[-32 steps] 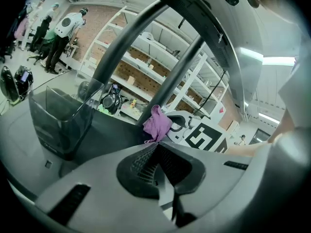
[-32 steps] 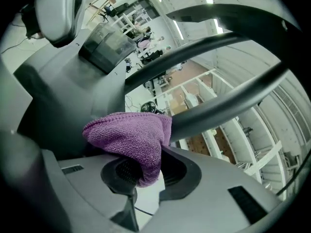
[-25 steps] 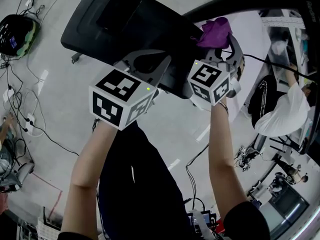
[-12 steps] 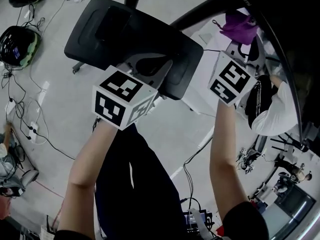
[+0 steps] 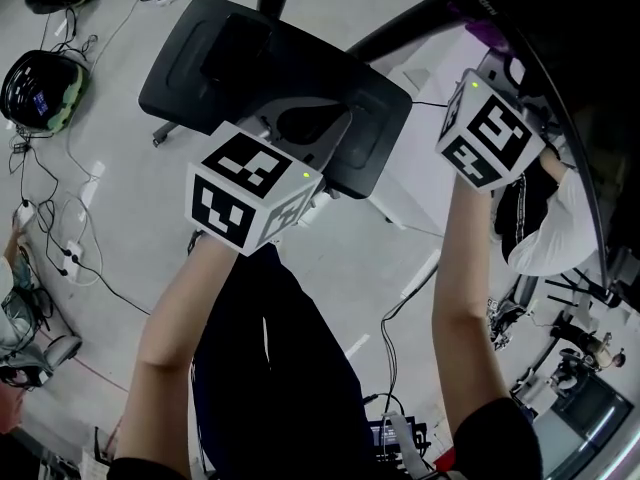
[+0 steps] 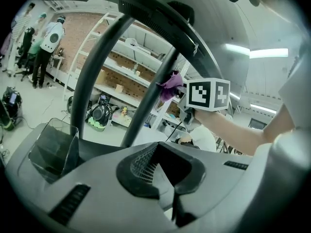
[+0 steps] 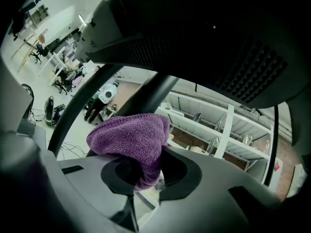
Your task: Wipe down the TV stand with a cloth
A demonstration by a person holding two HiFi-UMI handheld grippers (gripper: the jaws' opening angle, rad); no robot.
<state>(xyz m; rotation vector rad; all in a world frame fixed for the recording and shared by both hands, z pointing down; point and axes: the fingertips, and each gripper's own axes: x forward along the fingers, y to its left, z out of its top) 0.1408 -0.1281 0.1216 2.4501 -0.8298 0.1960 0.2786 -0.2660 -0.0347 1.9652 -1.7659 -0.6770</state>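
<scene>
Purple cloth (image 7: 131, 140) is pinched in the right gripper (image 7: 146, 176). The jaws are clamped shut on its lower fold, and the rest is bunched up above them, dead centre of the right gripper view. In the left gripper view the cloth is seen upper middle, pressed right up against a slanted black pole (image 6: 146, 106). That pole belongs to the TV stand (image 5: 230, 58), whose flat black base is spread across the upper left of the head view, down on the floor (image 5: 100, 198). The left gripper (image 6: 170, 178) is held at the base's near edge. Its jaws are drawn together and nothing is held in them.
</scene>
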